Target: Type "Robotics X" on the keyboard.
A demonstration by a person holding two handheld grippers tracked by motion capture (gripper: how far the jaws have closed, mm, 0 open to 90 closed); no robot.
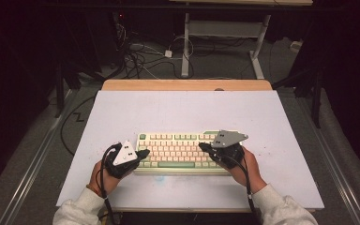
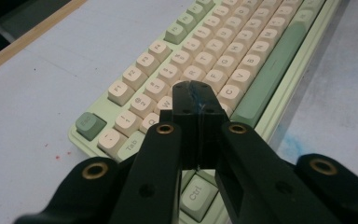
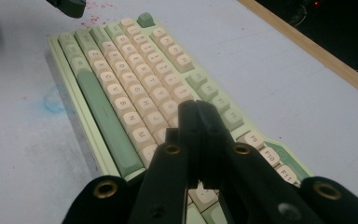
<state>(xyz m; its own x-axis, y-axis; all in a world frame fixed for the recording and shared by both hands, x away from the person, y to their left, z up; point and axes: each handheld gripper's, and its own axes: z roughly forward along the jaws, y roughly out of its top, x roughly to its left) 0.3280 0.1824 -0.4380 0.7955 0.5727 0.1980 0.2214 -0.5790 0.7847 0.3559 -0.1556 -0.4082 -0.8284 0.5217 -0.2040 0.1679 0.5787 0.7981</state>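
Observation:
A pale green keyboard with cream and green keys lies near the front of the white table. My left gripper hangs over its left end, jaws shut together with nothing between them. In the left gripper view the gripper tip sits over the keys of the keyboard near the left letter columns. My right gripper points left over the keyboard's right part, shut and empty. In the right gripper view its tip hovers above the right-hand keys of the keyboard. Whether either tip touches a key I cannot tell.
The white table top has a wooden strip along its far edge. Faint blue smudges and red specks mark the surface beside the keyboard. Cables and desk legs stand on the floor beyond.

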